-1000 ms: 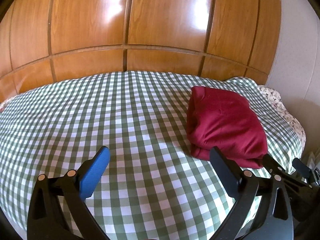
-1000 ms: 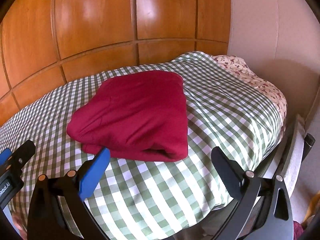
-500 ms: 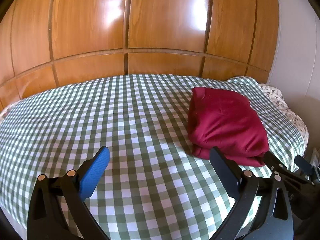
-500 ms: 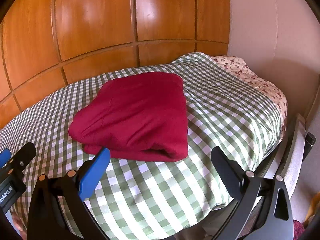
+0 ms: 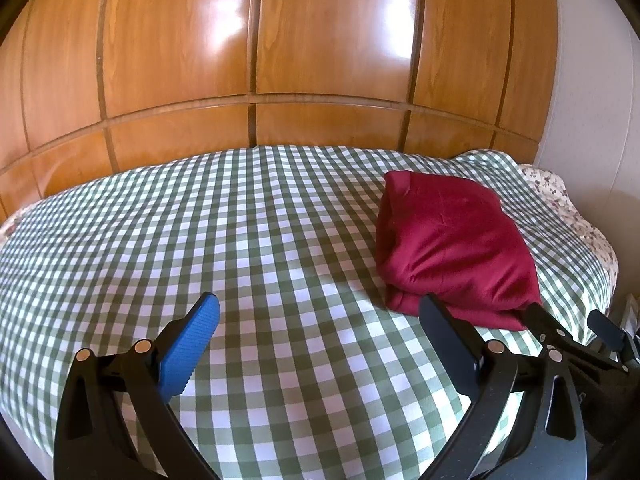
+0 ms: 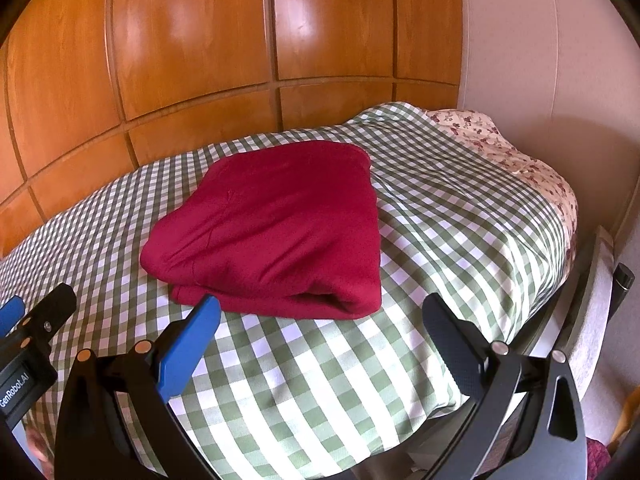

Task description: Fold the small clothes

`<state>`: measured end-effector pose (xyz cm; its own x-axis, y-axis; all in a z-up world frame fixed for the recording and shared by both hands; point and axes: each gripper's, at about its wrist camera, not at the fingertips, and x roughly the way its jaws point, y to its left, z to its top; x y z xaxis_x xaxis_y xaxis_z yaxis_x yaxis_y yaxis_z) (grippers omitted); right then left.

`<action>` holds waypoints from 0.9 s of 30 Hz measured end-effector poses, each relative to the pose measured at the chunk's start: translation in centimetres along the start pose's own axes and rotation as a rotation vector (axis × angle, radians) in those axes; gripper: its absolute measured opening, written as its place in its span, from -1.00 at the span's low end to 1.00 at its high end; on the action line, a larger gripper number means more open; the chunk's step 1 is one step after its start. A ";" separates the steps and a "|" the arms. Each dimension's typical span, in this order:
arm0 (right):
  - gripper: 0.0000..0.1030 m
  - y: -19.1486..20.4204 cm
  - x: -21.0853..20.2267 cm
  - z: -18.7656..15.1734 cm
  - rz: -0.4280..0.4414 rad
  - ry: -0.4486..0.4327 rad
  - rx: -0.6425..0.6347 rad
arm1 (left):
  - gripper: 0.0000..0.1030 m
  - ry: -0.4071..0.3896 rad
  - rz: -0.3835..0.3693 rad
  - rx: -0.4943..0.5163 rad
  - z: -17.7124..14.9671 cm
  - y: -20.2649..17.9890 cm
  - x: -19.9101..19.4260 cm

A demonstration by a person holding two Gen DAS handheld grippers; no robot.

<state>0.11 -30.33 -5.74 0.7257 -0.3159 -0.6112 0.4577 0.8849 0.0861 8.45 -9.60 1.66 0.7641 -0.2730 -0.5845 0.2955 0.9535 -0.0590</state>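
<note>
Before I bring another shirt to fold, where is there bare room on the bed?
The checked cover lies bare between the wooden panelling and the left tool, left of the folded red garment. Only narrow strips border the garment toward the floral edge.

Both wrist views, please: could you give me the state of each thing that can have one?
Red garment: folded, lying flat on the bed, held by nothing.
Checked cover: spread over the bed, slightly wrinkled.
Left gripper: open, empty.
Right gripper: open, empty, short of the garment.
</note>
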 end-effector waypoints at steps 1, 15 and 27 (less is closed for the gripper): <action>0.95 0.1 -0.2 -0.1 -0.004 -0.003 0.004 | 0.92 -0.001 0.000 0.000 0.0 0.0 0.0; 0.95 0.9 -0.8 -0.4 -0.013 -0.023 -0.002 | 0.92 -0.029 -0.002 0.002 0.2 0.0 -0.8; 0.95 1.0 -0.4 -1.0 -0.006 -0.011 0.001 | 0.92 -0.036 0.004 0.001 0.2 0.2 -0.8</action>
<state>-0.23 -28.99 -6.17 0.7285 -0.3255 -0.6028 0.4627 0.8826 0.0827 8.02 -9.25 2.24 0.7857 -0.2737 -0.5548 0.2929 0.9545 -0.0561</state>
